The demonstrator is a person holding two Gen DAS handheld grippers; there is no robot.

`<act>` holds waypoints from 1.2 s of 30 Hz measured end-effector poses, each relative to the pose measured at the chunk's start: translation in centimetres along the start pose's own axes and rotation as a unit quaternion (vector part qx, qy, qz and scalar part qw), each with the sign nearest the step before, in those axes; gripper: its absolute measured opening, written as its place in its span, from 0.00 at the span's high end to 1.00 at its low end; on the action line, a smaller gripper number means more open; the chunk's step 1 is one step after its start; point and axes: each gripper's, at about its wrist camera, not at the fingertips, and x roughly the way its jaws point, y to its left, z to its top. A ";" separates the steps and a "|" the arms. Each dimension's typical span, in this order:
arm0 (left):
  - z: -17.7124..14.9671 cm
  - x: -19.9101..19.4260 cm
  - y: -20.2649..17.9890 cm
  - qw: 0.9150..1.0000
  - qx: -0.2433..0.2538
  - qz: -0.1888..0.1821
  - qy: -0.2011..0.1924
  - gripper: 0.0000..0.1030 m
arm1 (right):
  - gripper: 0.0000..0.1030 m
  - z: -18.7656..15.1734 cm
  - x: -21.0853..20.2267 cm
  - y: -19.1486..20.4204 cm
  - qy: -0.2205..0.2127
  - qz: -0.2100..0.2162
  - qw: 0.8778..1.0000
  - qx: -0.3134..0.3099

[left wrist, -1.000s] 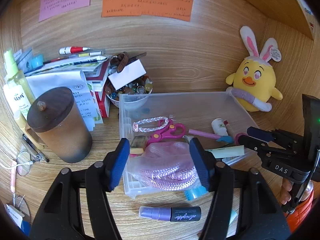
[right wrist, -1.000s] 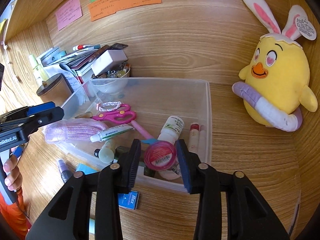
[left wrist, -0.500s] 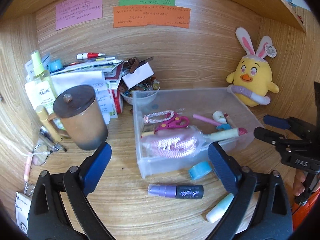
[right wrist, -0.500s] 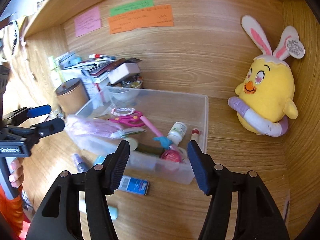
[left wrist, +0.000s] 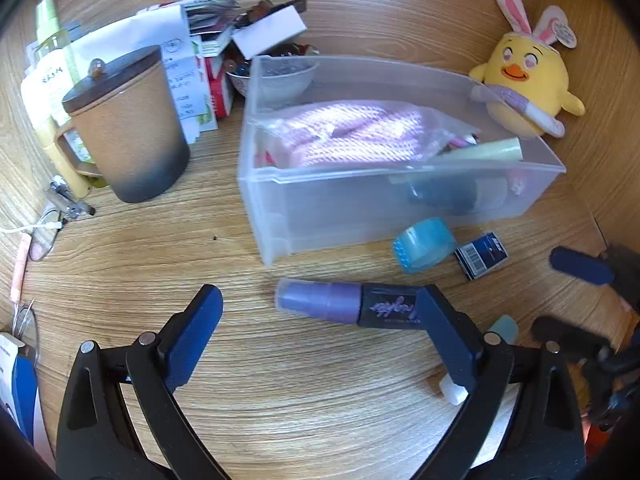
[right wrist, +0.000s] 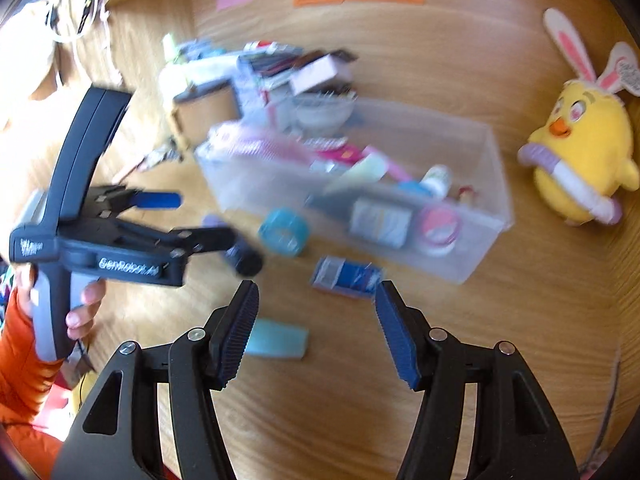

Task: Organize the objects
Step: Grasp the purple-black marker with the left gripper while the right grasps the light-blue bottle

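Observation:
A clear plastic bin (left wrist: 360, 208) (right wrist: 472, 256) sits on the wooden desk, holding a bagged pink rope (left wrist: 352, 136), tubes and other small items. In front of it lie a purple and black marker (left wrist: 348, 304), a blue tape roll (left wrist: 424, 244) (right wrist: 284, 232) and a small blue box (left wrist: 482, 254) (right wrist: 346, 276). My left gripper (left wrist: 320, 332) is open wide, low over the desk, its right finger against the marker's black end. My right gripper (right wrist: 316, 328) is open and empty, above the desk near the blue box and a light blue tube (right wrist: 276, 344).
A brown lidded mug (left wrist: 128, 128) stands left of the bin, with stacked papers and bottles (left wrist: 56, 64) behind it. A yellow bunny-eared plush (left wrist: 524, 80) (right wrist: 580, 160) sits right of the bin. Glasses and a cable (left wrist: 40, 232) lie at the desk's left edge.
Both grippers have pulled back from the bin and dropped toward the desk front. The left gripper now straddles the marker. The right wrist view is blurred by motion.

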 end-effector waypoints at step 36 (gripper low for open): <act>0.1 2.3 -1.5 0.998 0.031 -0.033 0.035 0.01 | 0.78 -3.9 0.7 2.1 0.056 -0.031 0.996 -0.066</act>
